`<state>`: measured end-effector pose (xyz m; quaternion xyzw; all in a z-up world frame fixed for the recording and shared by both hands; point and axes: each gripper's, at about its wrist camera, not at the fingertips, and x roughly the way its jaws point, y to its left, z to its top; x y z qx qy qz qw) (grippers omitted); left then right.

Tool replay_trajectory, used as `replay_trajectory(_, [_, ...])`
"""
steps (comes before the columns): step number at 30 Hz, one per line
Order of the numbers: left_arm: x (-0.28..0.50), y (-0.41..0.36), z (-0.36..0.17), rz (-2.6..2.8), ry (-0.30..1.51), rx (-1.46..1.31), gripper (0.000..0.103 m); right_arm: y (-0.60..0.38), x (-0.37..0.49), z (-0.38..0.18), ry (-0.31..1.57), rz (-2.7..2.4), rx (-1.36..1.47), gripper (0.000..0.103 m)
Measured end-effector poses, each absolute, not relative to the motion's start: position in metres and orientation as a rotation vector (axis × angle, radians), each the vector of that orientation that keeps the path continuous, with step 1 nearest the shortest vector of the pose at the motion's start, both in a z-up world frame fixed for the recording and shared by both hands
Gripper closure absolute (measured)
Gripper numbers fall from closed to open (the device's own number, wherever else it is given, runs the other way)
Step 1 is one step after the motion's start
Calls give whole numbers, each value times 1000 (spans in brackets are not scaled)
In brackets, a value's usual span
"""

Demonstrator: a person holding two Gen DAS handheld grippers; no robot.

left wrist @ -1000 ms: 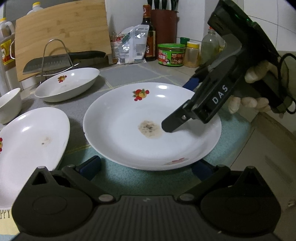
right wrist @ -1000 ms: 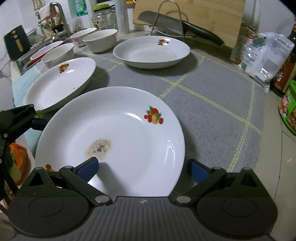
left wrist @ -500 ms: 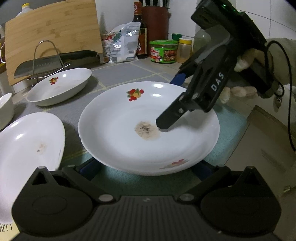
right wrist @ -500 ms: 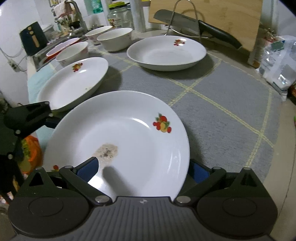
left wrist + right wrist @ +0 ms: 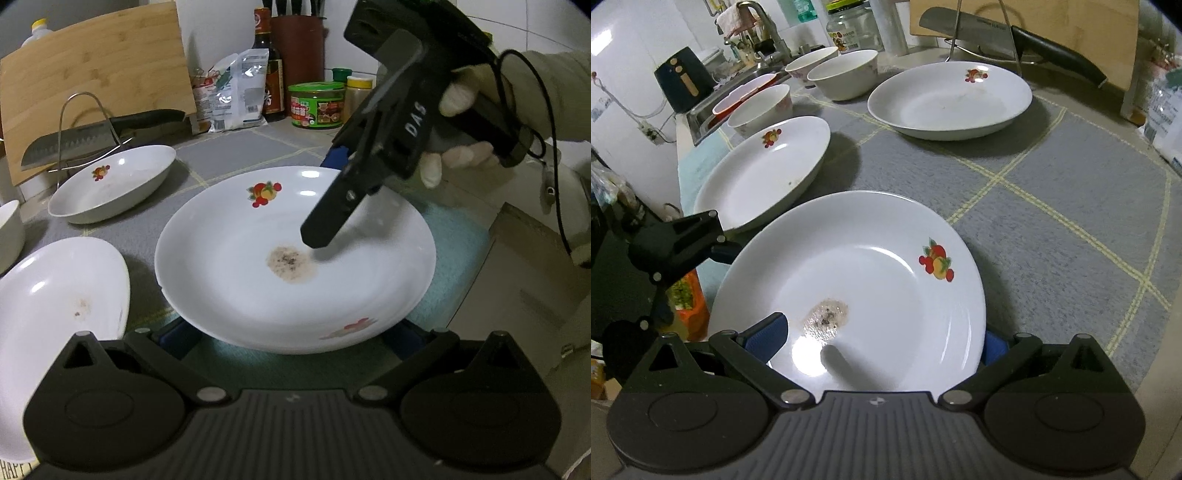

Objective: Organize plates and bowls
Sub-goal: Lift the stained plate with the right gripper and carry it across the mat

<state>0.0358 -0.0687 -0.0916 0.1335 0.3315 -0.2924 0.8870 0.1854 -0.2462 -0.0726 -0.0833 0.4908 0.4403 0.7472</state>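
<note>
A white plate with a fruit print and a brown food smear hangs tilted just above the teal mat. My right gripper straddles its far rim, one black finger resting inside the plate and the blue pad of the other below the rim. In the right wrist view the jaws of the right gripper stand wide, with the plate slanting between them. My left gripper is open, both its blue pads tucked under the plate's near rim. The left gripper also shows at the plate's left edge.
Two more fruit-print plates lie on the grey mat, with several bowls behind them near the sink. A cleaver on a wire rack and a cutting board stand at the back. Jars and bottles line the wall.
The plate has risen and tilted, and its near rim now covers the left gripper's pads. The right gripper stands steeper over the plate. Neither gripper's jaw width has changed.
</note>
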Motion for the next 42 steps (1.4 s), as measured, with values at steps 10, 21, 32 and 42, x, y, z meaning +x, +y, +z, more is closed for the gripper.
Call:
replay_trajectory(10, [39, -69, -91, -616, 698, 282, 0, -247, 193, -72, 1110, 983, -143, 0])
replay_trajectory(21, [41, -70, -90, -620, 718, 286, 1, -248, 194, -69, 1128, 981, -124, 0])
replay_trajectory(32, [48, -74, -81, -626, 708, 290, 1, -258, 197, -58, 1096, 972, -130, 0])
replay_trajectory(42, [77, -97, -77, -654, 683, 321, 1, -288, 217, -45, 1042, 936, -130, 0])
